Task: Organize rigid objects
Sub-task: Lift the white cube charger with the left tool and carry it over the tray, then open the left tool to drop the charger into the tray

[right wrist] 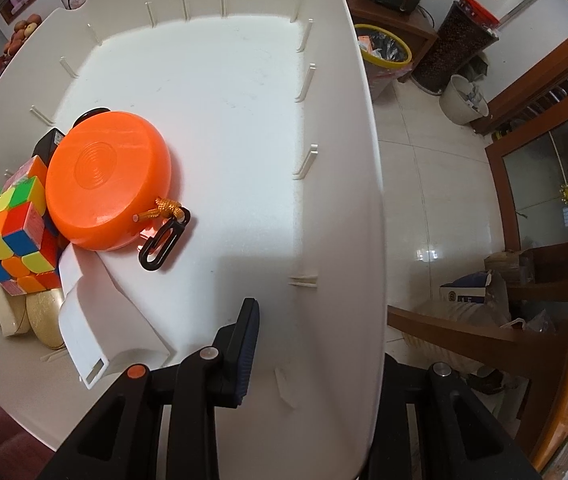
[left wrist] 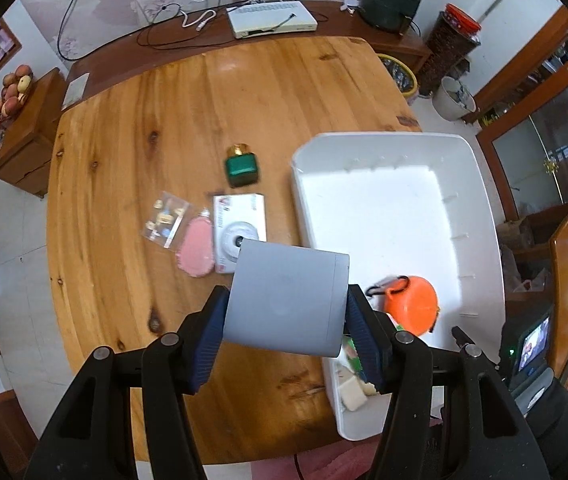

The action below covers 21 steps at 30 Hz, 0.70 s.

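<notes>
The left hand-held gripper (left wrist: 286, 320) holds a grey box (left wrist: 288, 300) tight between its two blue pads (left wrist: 210, 344). The box hangs in the air, above the near edge of the desk (left wrist: 124, 160) and the left wall of the white bin (left wrist: 480, 208). So the step in hand looks like this: carry the grey box over to the bin. Next, I think the box must go a bit more to the right, come down on a bare part of the bin floor, and then the pads must let go. It should not land on the orange round case (left wrist: 412, 304), which lies just beside it in the bin.

The grey box is smooth and plain, with rounded edges and a thin line near one end. It looks hard.

The right hand-held gripper (right wrist: 312, 344) sits at the bin's right wall. One pad is inside the bin, the other is hidden behind the rim (right wrist: 368, 184), so it seems to pinch the wall to keep the bin steady.

In the bin there is also a colour cube (right wrist: 12, 236).

Farther out on the desk wait a white camera box (left wrist: 238, 228), a pink flat thing (left wrist: 196, 250), a small clear bag (left wrist: 166, 218) and a green bottle with a gold cap (left wrist: 242, 166).
</notes>
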Tool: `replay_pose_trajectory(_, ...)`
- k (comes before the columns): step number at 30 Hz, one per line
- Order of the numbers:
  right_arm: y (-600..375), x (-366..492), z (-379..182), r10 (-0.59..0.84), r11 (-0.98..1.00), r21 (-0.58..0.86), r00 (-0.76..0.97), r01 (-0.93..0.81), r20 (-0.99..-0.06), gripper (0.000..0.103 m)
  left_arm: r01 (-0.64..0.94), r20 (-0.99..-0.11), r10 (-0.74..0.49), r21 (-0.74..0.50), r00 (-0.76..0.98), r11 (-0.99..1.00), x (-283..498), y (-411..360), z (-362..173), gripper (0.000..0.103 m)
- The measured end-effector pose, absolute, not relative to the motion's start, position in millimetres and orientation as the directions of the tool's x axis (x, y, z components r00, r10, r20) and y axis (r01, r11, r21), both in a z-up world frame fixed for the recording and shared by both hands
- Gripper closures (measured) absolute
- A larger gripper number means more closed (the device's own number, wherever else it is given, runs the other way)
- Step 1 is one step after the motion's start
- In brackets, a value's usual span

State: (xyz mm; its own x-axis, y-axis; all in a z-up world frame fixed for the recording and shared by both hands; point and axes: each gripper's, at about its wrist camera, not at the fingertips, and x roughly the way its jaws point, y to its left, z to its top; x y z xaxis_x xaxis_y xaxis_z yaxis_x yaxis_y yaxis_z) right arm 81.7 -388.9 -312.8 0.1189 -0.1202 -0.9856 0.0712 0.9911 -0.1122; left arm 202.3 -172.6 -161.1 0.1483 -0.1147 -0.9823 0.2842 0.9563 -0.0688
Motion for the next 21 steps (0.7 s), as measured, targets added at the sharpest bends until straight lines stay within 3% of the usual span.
replay_pose_trajectory(21,-382.1,93.8,-314.7,-0.091,0.989,-0.100,0.087,-0.108,-0.992,0.071,0.295,-0.985,-0.154,-0.127,0.071,0.947,178.5,-250.5,-217.7,0.041)
